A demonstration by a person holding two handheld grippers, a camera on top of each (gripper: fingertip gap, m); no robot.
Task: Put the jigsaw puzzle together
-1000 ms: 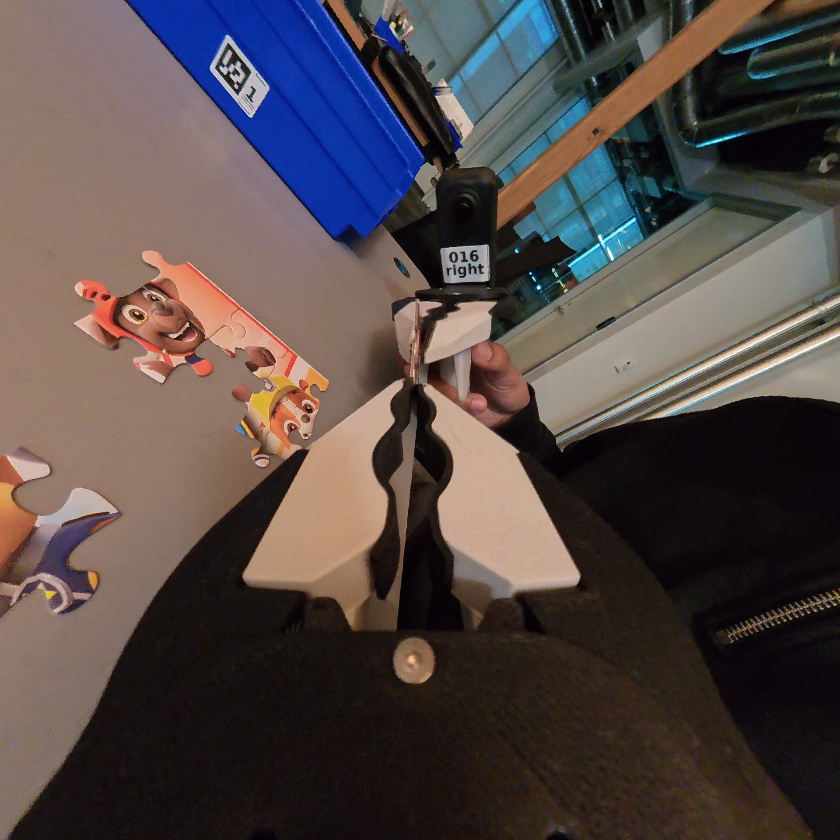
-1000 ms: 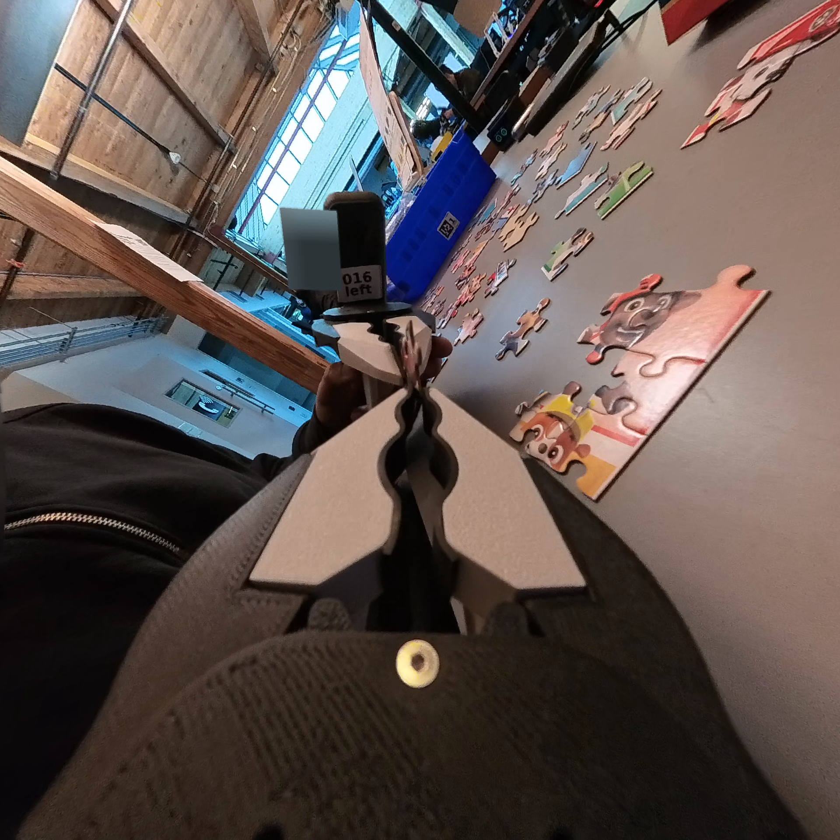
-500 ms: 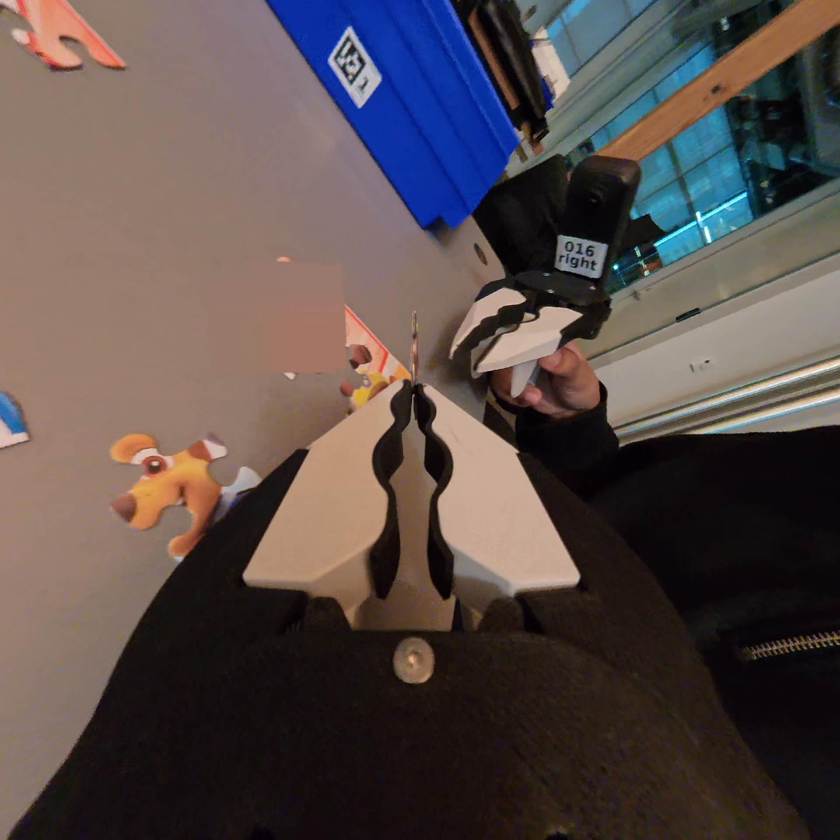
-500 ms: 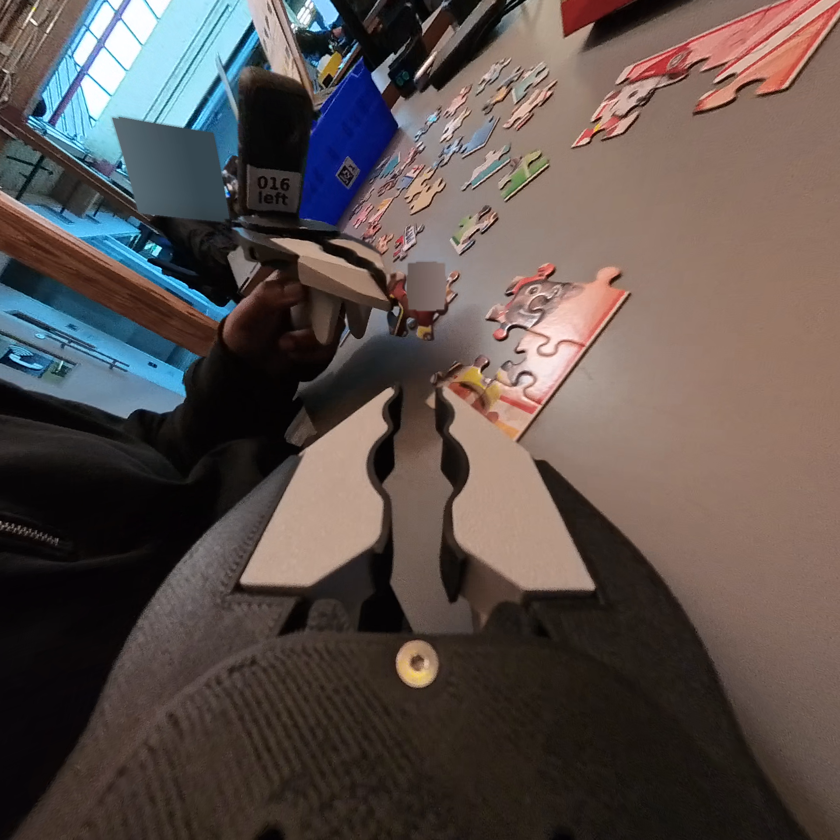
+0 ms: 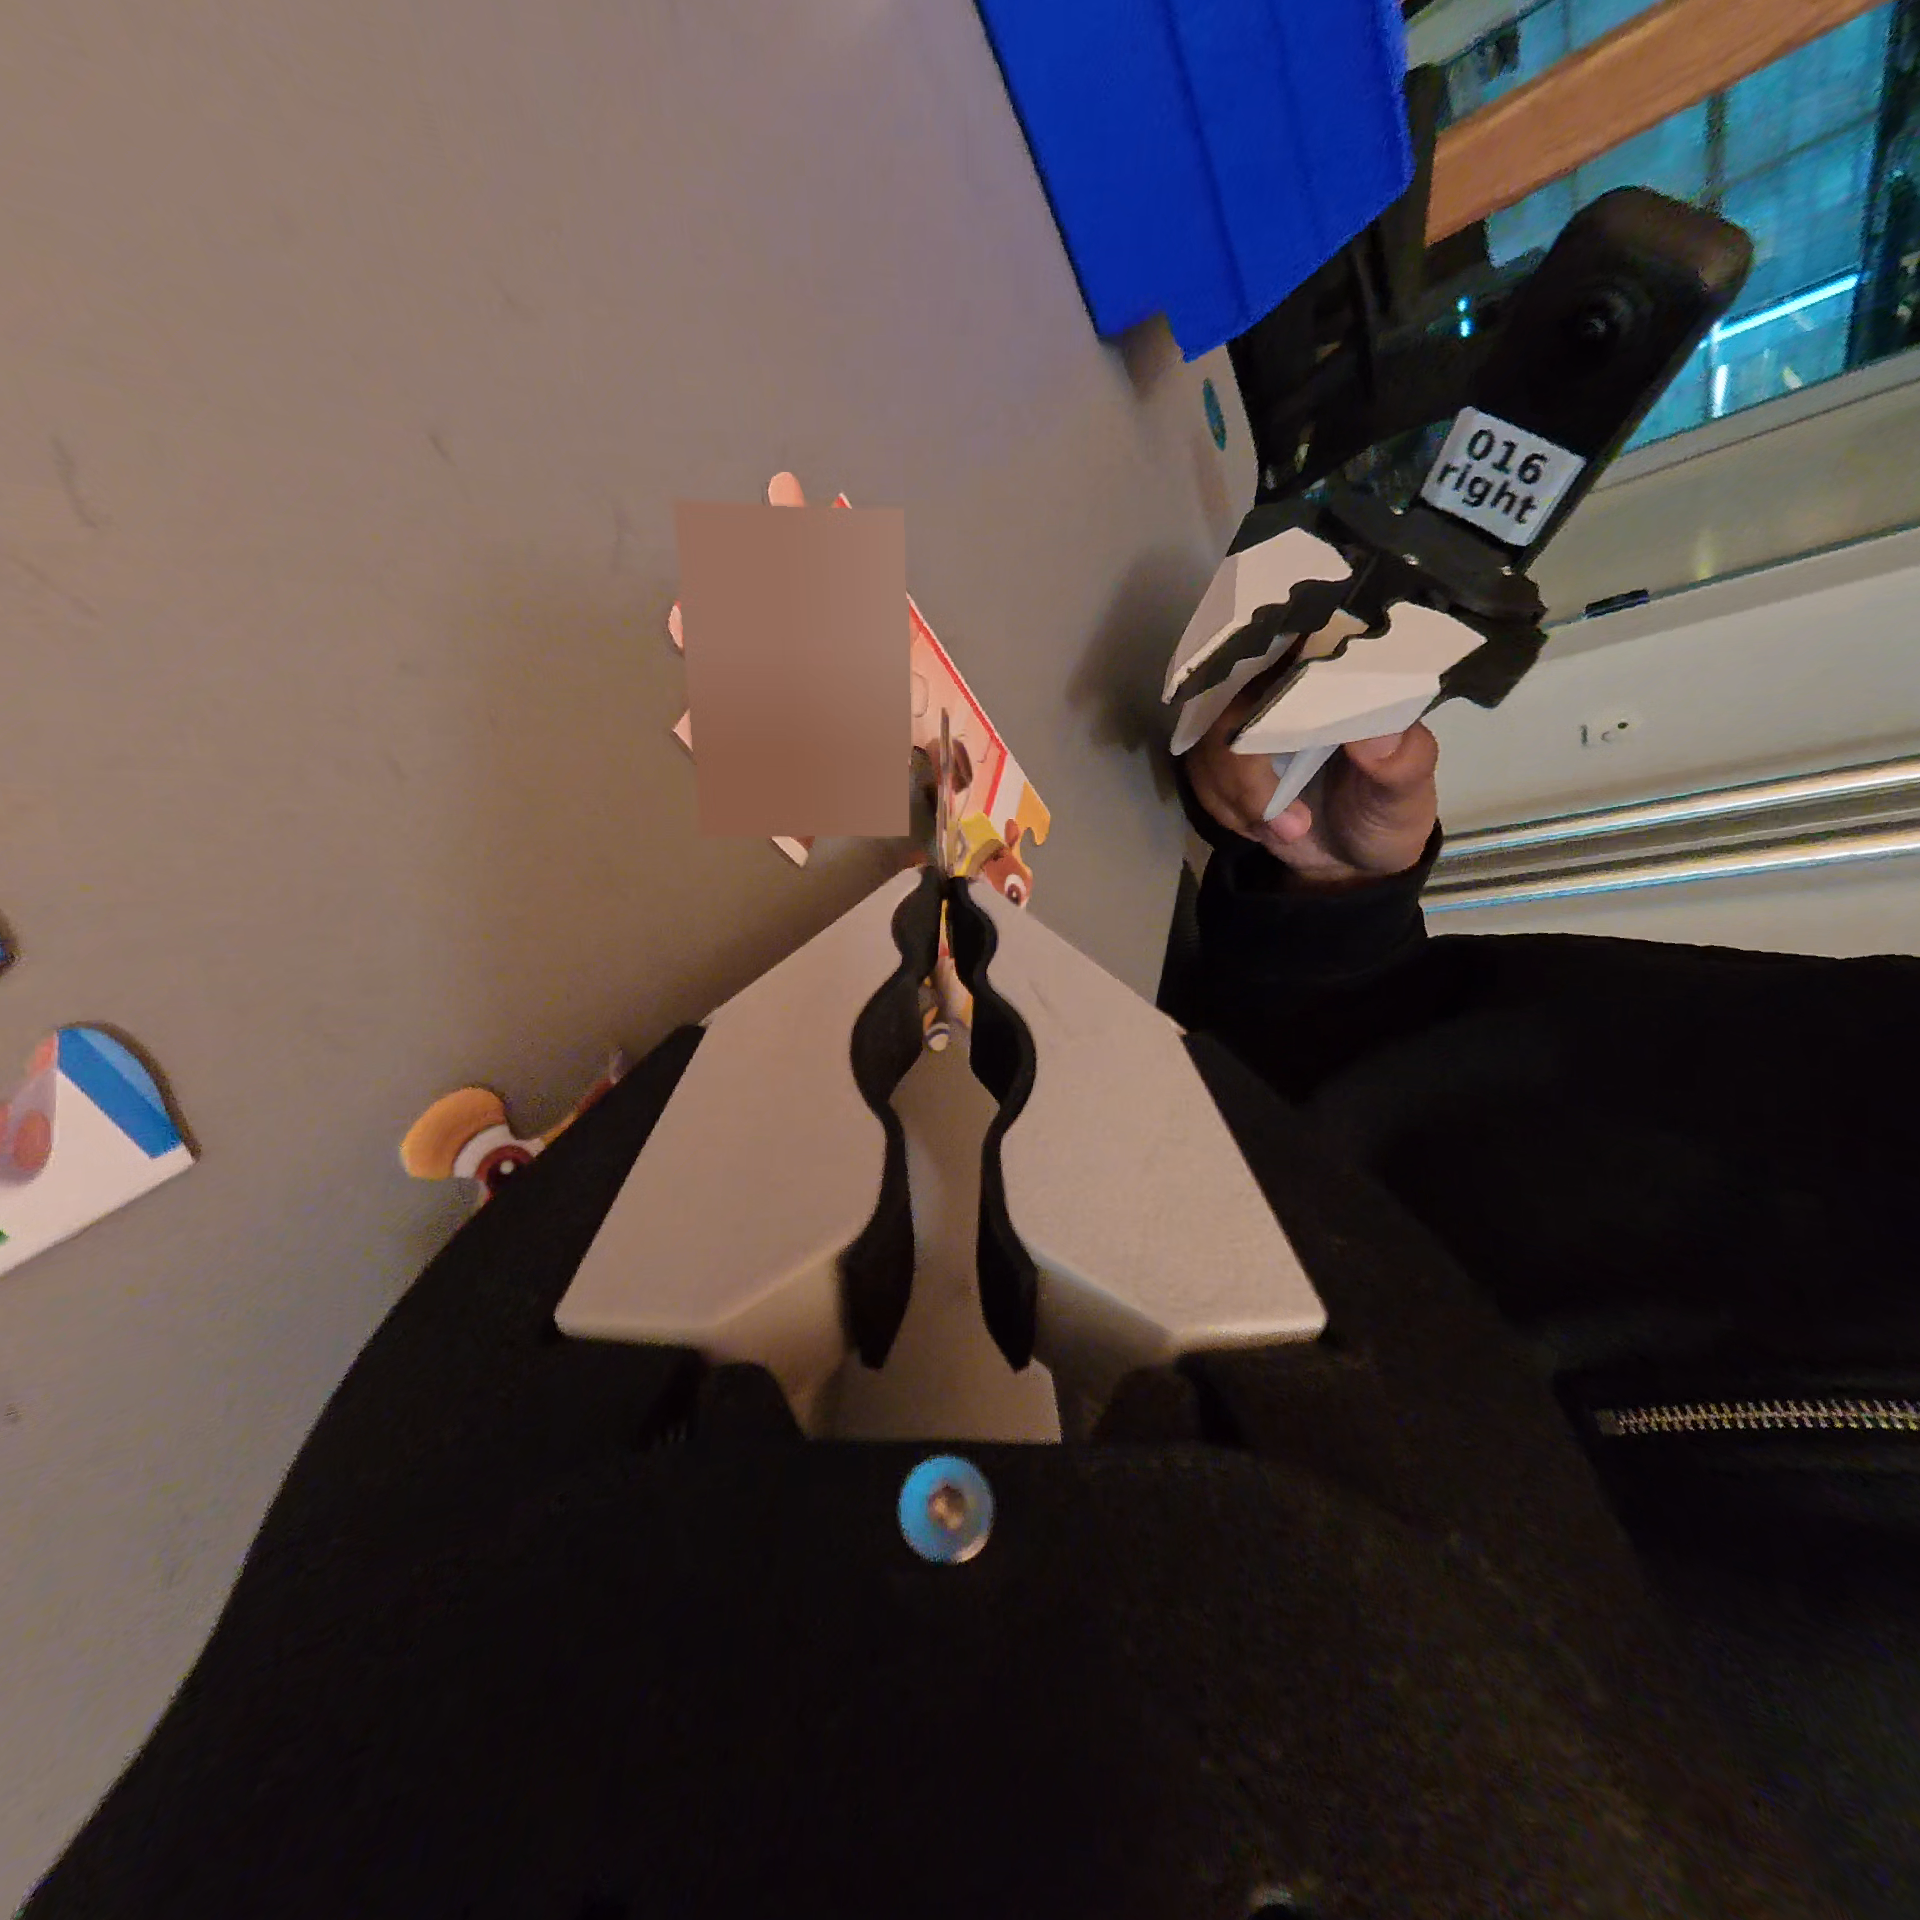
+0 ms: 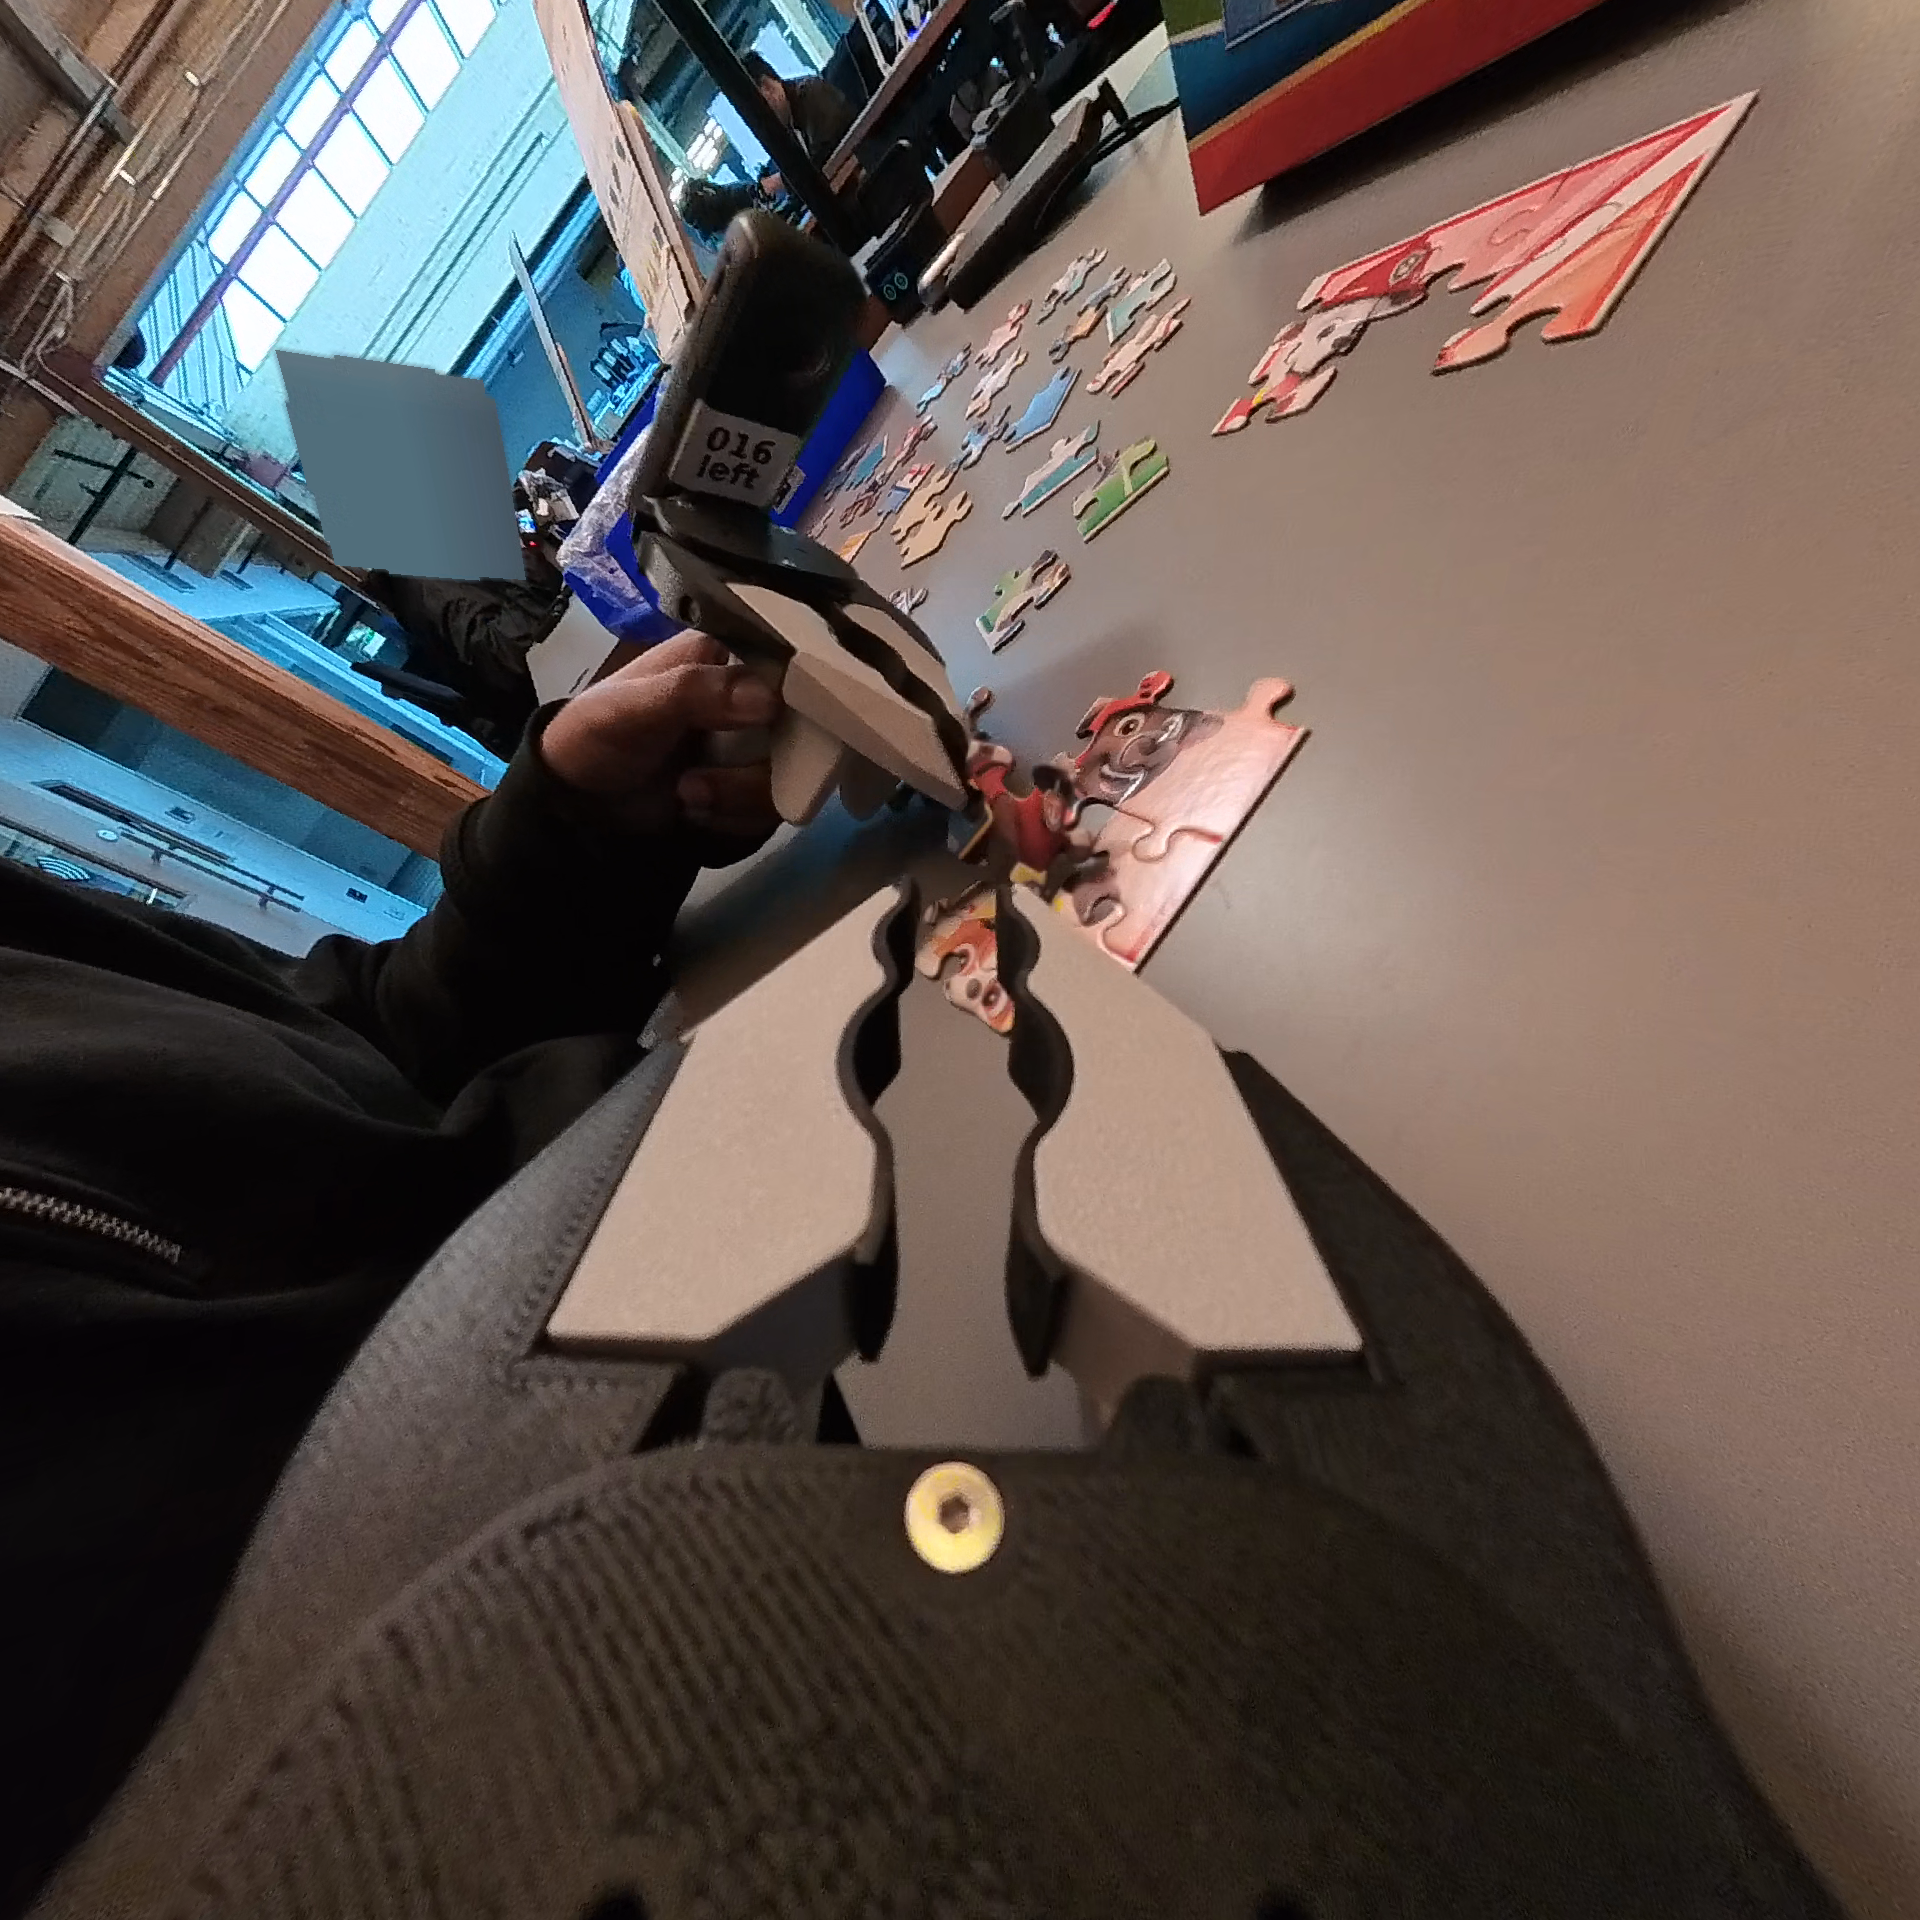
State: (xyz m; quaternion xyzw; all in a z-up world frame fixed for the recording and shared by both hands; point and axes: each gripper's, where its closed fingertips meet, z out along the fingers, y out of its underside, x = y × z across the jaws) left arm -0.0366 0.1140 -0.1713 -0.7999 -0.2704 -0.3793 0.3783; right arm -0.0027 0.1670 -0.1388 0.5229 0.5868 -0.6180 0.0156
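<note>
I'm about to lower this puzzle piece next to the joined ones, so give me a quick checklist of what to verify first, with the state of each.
1. Left tool shut on the loose puzzle piece: ok.
2. Piece seen edge-on at the left tool's tip, so which way it faces: cannot tell.
3. Right tool open, holding nothing: ok.
4. Joined pieces lie flat on the grey table: ok.
5. Held piece's tabs lined up with the joined pieces: cannot tell.
</note>
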